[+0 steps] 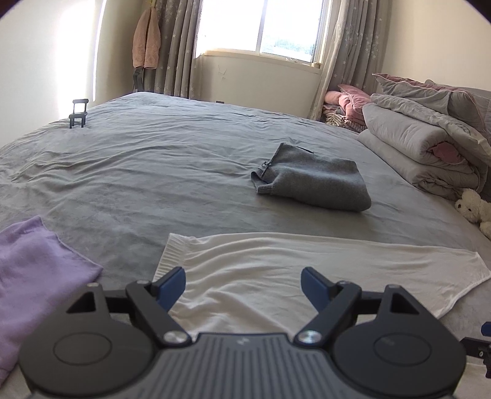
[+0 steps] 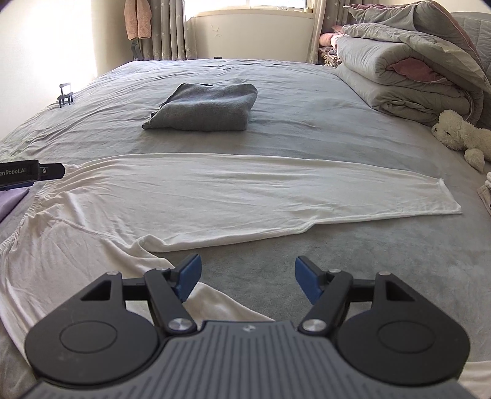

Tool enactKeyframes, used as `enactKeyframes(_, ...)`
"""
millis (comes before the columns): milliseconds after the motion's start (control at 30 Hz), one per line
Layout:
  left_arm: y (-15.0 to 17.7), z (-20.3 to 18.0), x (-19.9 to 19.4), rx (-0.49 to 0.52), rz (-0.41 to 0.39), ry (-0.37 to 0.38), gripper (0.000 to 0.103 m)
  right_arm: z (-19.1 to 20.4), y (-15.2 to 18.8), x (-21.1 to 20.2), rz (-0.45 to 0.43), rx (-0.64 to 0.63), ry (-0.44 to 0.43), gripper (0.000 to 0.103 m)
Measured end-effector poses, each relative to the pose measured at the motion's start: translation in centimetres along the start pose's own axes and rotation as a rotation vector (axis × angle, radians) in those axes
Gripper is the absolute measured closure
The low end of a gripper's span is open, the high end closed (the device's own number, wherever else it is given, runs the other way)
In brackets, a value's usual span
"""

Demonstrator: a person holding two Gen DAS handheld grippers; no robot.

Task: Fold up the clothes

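The white garment (image 2: 214, 190) lies spread along the bed's (image 2: 307, 101) near edge, under both wide-spread, empty grippers: left gripper (image 1: 243, 284), right gripper (image 2: 248, 276). A folded grey sweater (image 2: 205, 107) sits mid-bed.

A wide bed (image 1: 153, 159) covered with a wrinkled grey sheet fills most of the room. Behind it a window (image 1: 260, 24) lets in bright daylight, flanked by grey curtains (image 1: 346, 46) with a small star pattern. The walls (image 1: 251, 79) are cream, and strong light washes out the left side. A pinkish towel (image 1: 146, 43) hangs by the left curtain. Folded grey quilts (image 2: 405, 64) with a pink lining are stacked at the right side of the bed, with pink pillows (image 1: 343, 98) behind them. A white stuffed toy (image 2: 460, 135) lies beside the quilts, and a small black stand (image 1: 78, 113) sits at the far left edge of the bed.
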State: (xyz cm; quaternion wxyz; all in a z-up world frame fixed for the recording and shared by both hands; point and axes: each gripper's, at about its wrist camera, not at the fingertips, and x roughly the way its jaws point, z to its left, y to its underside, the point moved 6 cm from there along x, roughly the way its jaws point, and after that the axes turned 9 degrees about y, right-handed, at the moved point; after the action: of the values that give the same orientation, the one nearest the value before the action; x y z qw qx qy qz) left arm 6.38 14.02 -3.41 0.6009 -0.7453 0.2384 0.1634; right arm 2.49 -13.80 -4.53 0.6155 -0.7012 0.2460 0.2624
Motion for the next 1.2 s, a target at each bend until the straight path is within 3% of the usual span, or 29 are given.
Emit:
enactKeyframes(233, 0.5, 0.2, 0.5, 0.061, 0.013, -0.053, 0.020, 1.6, -1.4, 0.7, -0.013, -0.082, -0.062, 0.032)
enactKeyframes(367, 0.4, 0.6, 0.5, 0.070, 0.011, -0.057, 0.020, 2.4, -2.6, 1.2, -0.049, -0.066, -0.089, 0.030)
enactKeyframes(600, 0.7, 2.6, 1.6, -0.003, 0.060, -0.036, 0.022, 2.2, -2.9, 3.4, -0.029, -0.034, -0.132, 0.030)
enactKeyframes(867, -0.6, 5.7, 3.9, -0.139, 0.092, -0.030, 0.035, 0.7, -4.1, 5.6, -0.006, -0.092, -0.172, 0.031)
enactKeyframes(1000, -1.4, 7.8, 5.7, -0.195, 0.094, -0.038, 0.046, 0.6, -5.1, 7.0, 0.012, -0.117, -0.235, 0.044)
enactKeyframes(1067, -1.5, 8.8, 6.2, -0.219, 0.088, -0.030, 0.057, 1.2, -5.8, 7.9, 0.001, -0.150, -0.255, 0.048)
enactKeyframes(1200, -1.9, 9.8, 6.7, -0.240, 0.053, 0.012, 0.058, 2.4, -7.1, 9.6, -0.021, -0.216, -0.296, 0.049)
